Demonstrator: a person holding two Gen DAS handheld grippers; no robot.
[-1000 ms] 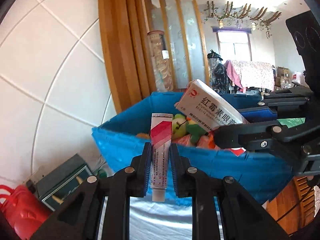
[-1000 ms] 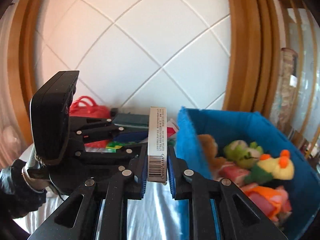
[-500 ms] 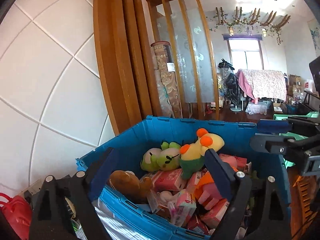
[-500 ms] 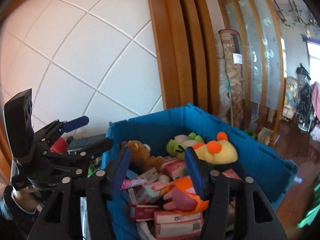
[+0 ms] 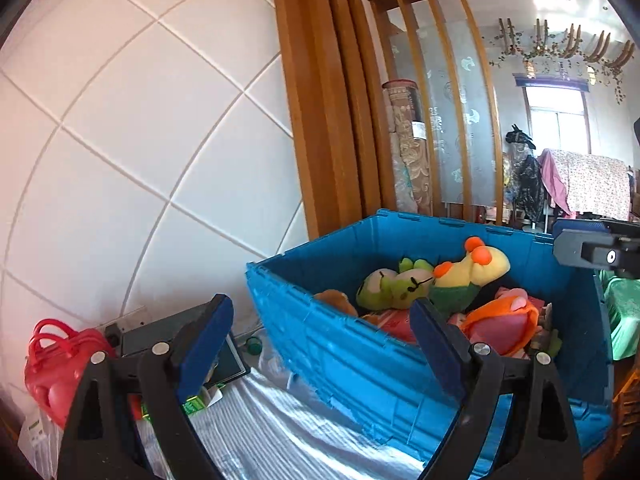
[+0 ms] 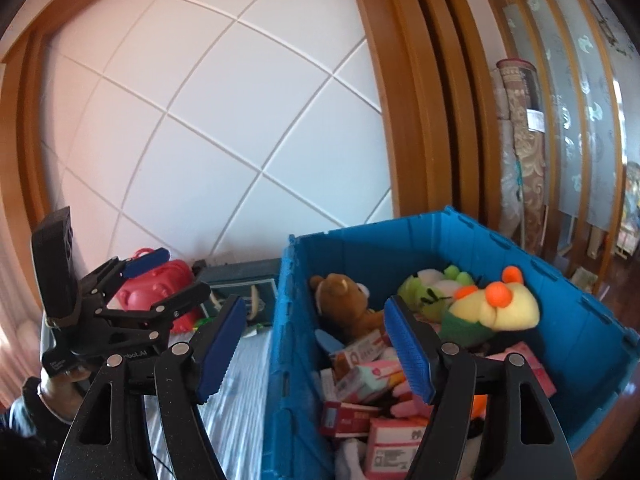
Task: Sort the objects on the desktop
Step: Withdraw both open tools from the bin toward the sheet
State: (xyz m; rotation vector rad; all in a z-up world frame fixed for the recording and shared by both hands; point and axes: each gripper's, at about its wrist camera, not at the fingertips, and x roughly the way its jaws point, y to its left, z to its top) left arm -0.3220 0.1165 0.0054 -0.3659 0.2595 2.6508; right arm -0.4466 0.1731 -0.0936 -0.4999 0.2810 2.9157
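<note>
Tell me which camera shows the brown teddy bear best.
The right wrist view: the brown teddy bear shows its head, face and body against the blue crate wall. The left wrist view catches only the top of its head behind the crate's near wall.

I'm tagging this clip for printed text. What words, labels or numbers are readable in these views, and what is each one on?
"obot.AI", white lettering with its start cut off, on the black body of the left gripper, right wrist view.
Small boxes in the blue crate: print and barcodes too blurred to read.
Label on the rolled carpet: too small to read.
Left wrist view: nothing legible.
</note>
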